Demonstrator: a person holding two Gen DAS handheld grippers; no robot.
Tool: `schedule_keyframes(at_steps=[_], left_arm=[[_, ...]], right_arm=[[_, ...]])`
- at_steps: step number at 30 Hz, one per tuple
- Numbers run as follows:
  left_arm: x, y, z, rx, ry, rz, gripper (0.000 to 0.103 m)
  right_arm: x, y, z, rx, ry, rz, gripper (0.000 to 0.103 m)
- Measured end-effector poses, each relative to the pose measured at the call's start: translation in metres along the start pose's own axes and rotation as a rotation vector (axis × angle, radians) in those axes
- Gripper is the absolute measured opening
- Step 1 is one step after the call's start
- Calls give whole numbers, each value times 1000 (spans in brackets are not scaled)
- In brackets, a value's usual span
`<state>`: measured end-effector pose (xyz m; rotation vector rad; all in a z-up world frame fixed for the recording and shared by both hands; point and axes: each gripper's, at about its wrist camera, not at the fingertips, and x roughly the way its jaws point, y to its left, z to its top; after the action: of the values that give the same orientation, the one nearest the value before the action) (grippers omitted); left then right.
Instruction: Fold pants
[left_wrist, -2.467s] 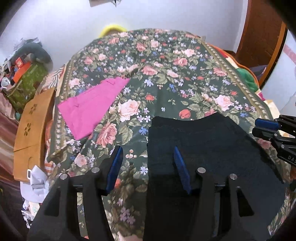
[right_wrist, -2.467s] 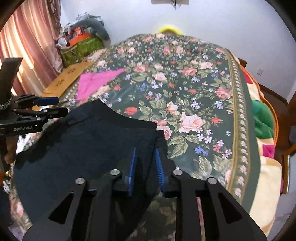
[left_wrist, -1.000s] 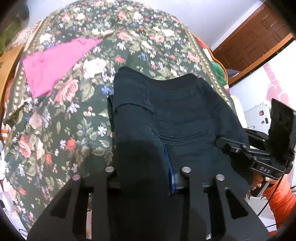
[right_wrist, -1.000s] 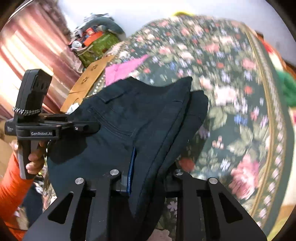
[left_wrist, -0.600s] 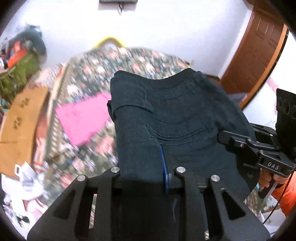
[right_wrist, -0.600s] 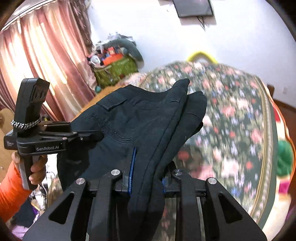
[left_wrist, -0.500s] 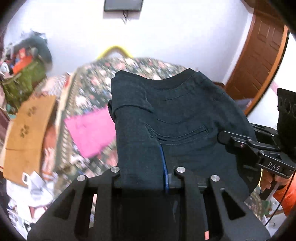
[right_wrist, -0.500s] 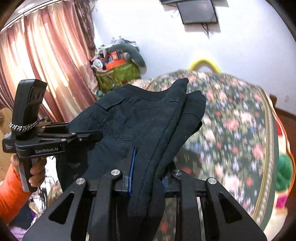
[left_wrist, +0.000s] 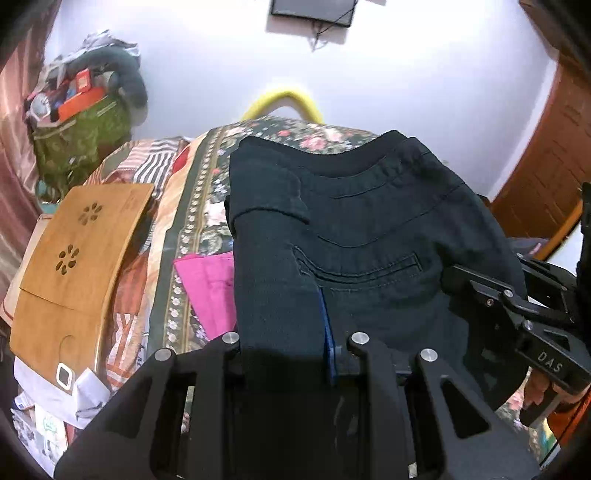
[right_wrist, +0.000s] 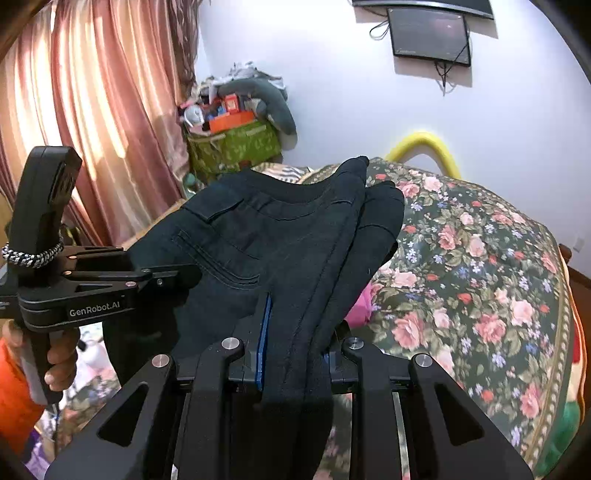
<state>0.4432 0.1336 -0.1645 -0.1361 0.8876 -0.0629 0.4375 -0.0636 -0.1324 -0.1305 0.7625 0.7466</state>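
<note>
Pants (left_wrist: 369, 236): dark, lifted clear of the floral bedspread (right_wrist: 480, 266), stretched between both grippers; waistband end points away from the cameras, a welt pocket (left_wrist: 362, 266) faces up.
Left gripper (left_wrist: 288, 347): jaws pinching a folded edge of the pants; only the blue pad (left_wrist: 327, 332) on the right side shows, the other is buried under cloth.
Right gripper (right_wrist: 295, 350): jaws pinched on several stacked layers of the pants; the blue pad (right_wrist: 263, 339) on the left is plain, its partner barely shows past the cloth.
Lower pants: leg ends drop out of sight below both wrist views; their fold state cannot be told.
Pink garment (left_wrist: 208, 288): lies on the bedspread below, mostly covered by the pants; in the right wrist view only a sliver shows.
Wooden board (left_wrist: 74, 258): rests at the bed's left side, lower end cut off by clutter.
Person: orange sleeve (right_wrist: 14, 398) and a hand on the left gripper's handle, cropped at the frame edge.
Wall screen (right_wrist: 430, 33): dark, content unreadable.
Yellow hoop (left_wrist: 282, 99): behind the bed, base hidden.
</note>
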Motion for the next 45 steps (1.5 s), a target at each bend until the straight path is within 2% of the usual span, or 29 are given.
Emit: schedule_keyframes(at_steps=[7, 10, 14, 16, 19, 21, 22, 26, 31, 34, 38, 45], left_arm=[[69, 33, -6, -58, 48, 49, 23], [100, 38, -12, -53, 64, 83, 23], [143, 50, -21, -54, 132, 95, 24], [159, 54, -26, -54, 167, 102, 27], [165, 59, -36, -61, 179, 132, 38], [154, 59, -39, -71, 177, 152, 48], [149, 62, -41, -83, 175, 165, 50], [126, 70, -50, -93, 193, 166, 50], [75, 57, -57, -46, 142, 210, 50], [24, 43, -57, -23, 63, 205, 50], [-59, 17, -56, 13, -86, 205, 50], [-192, -24, -77, 49, -326, 173, 50]], right_arm=[[68, -8, -4, 10, 72, -25, 19], [96, -15, -11, 19, 118, -42, 19], [125, -26, -27, 65, 207, -52, 21], [132, -28, -36, 61, 244, -71, 22], [125, -32, -46, 87, 254, -59, 26], [113, -33, -48, 110, 255, -48, 29], [108, -33, -48, 114, 254, -47, 29], [81, -21, -54, 66, 244, -76, 29], [26, -9, -53, 49, 145, -74, 29], [-15, 4, -46, 37, 55, -59, 29], [-82, 28, -37, 21, -92, -47, 29], [-192, 86, -42, -25, -325, -18, 29]])
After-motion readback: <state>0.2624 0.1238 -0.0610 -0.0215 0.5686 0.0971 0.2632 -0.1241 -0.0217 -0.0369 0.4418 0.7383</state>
